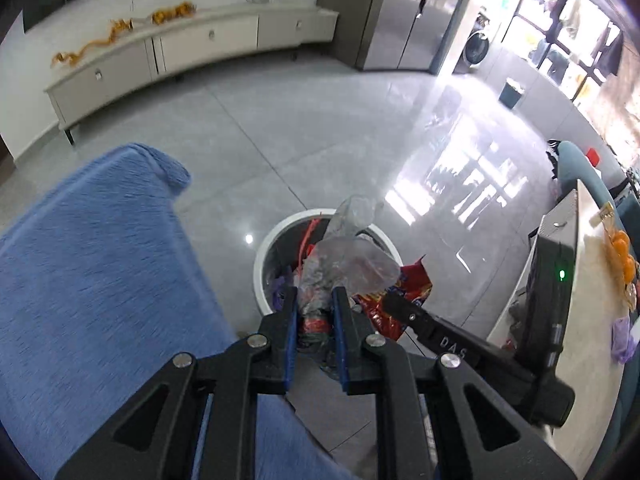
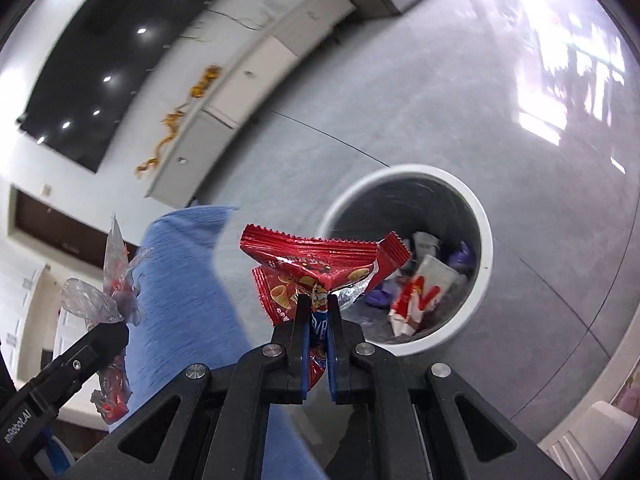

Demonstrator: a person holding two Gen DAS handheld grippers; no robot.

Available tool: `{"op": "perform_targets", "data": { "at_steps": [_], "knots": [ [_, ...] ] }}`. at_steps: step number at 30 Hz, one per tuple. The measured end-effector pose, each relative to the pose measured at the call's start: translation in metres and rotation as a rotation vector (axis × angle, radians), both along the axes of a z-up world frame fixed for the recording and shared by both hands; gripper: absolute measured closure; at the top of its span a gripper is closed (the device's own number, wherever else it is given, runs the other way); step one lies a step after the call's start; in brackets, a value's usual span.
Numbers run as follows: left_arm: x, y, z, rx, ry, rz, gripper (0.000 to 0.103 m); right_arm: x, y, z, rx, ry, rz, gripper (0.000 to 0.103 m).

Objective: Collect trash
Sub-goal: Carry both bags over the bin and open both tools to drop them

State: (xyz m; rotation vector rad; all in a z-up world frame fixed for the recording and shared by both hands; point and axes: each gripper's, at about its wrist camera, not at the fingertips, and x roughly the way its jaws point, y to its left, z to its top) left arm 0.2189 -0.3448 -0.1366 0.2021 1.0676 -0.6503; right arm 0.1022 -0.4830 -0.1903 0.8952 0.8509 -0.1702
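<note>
Left wrist view: the left tool (image 1: 315, 300) is clamped on a crumpled clear bag (image 1: 344, 258) with red print, held at centre frame above the white bin (image 1: 267, 248). The bag is limp and light, so on release it may cling to the blue pads (image 1: 341, 332) or drift onto the floor (image 1: 280, 128); part of it already hangs toward the near rim. The right tool enters from the lower right with a red wrapper (image 1: 404, 292), just beside the bag, so the two pieces could snag each other.

Right wrist view: the right tool (image 2: 319, 308) pinches the red wrapper (image 2: 320, 264), a creased foil snack pack, at lower centre. The bin (image 2: 486, 248) sits to the right of it, with cartons and purple scraps inside. I judge the wrapper is not yet over the opening; letting go here would likely drop it outside the rim. At lower left the left tool (image 2: 116, 330) grips the clear bag (image 2: 108, 292) beside a blue cloth (image 2: 180, 280).
</note>
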Motion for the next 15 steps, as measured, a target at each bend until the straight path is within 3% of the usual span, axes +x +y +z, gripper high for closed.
{"op": "perform_targets", "data": {
  "at_steps": [8,10,12,15],
  "knots": [
    [0.05,-0.041,-0.043,0.042,0.097,0.011,0.086,0.035,-0.017,-0.041,-0.002,0.11,0.005,0.092],
    [0.062,-0.043,-0.052,0.033,0.125,0.025,0.084,0.04,-0.022,-0.048,-0.008,0.124,-0.005,0.087],
    [0.069,-0.046,-0.061,0.023,0.151,0.035,0.081,0.042,-0.024,-0.051,-0.012,0.135,-0.016,0.069],
    [0.08,-0.046,-0.068,0.002,0.178,0.055,0.071,0.042,-0.026,-0.054,-0.015,0.145,-0.031,0.067]
  ]
}}
